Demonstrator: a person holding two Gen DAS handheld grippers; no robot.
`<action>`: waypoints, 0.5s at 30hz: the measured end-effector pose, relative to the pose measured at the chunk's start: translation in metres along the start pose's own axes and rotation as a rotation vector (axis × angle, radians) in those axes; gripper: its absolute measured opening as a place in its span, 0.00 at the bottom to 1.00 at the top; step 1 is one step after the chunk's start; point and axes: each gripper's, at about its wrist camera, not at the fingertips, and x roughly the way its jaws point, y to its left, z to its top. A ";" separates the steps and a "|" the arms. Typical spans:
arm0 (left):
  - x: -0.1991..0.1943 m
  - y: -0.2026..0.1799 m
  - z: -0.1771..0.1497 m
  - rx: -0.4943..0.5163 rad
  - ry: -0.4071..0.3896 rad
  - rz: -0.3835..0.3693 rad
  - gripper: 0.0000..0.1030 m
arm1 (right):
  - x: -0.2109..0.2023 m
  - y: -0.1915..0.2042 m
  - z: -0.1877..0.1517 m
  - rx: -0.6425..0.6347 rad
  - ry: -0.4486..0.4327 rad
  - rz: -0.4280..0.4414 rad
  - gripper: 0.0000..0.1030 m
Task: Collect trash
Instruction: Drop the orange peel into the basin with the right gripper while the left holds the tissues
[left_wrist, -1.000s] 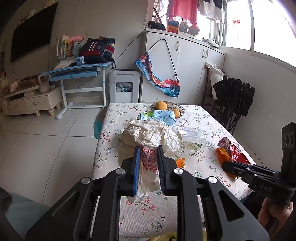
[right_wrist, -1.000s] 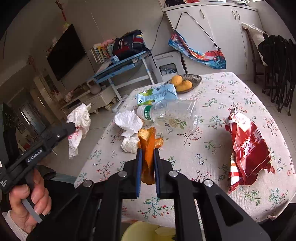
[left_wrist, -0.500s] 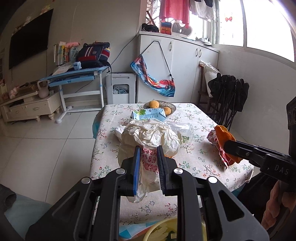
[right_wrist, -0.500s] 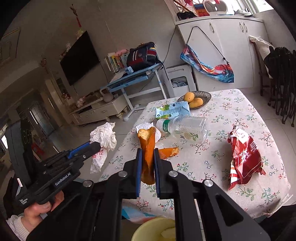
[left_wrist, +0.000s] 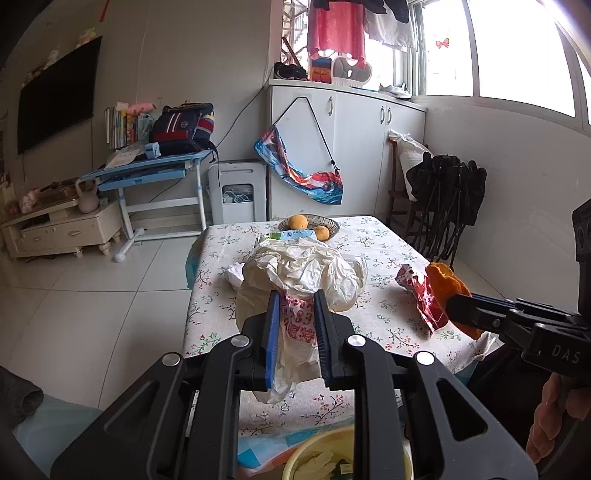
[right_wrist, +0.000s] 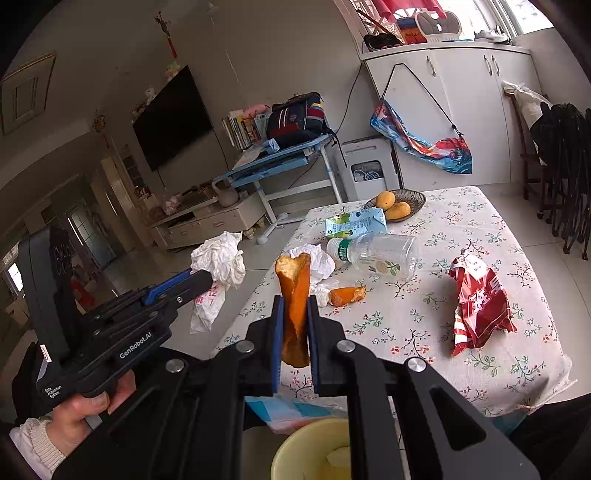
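Carry-to-bin step: left gripper (left_wrist: 295, 314) clenched on crumpled plastic bag (left_wrist: 299, 277), right gripper (right_wrist: 294, 314) clenched on orange peel (right_wrist: 293, 295), both off the table (right_wrist: 424, 306) above yellow bin (right_wrist: 295, 450); next move likely calls for lowering and releasing.

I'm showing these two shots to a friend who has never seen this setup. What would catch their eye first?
Probably the two loads held up in front of the flowered table: the left tongs clamp a crumpled white plastic bag, the right tongs an upright orange peel. Next, the red snack wrapper on the table and the yellow bin below.
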 end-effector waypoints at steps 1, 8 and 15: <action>-0.003 0.000 0.000 0.001 -0.003 0.000 0.17 | -0.001 0.001 -0.002 -0.005 0.003 0.000 0.13; -0.023 -0.002 0.003 0.007 -0.034 -0.001 0.17 | -0.010 0.006 -0.010 -0.015 0.020 0.008 0.13; -0.042 -0.007 0.000 0.015 -0.052 -0.003 0.18 | -0.011 0.013 -0.026 -0.030 0.085 0.031 0.13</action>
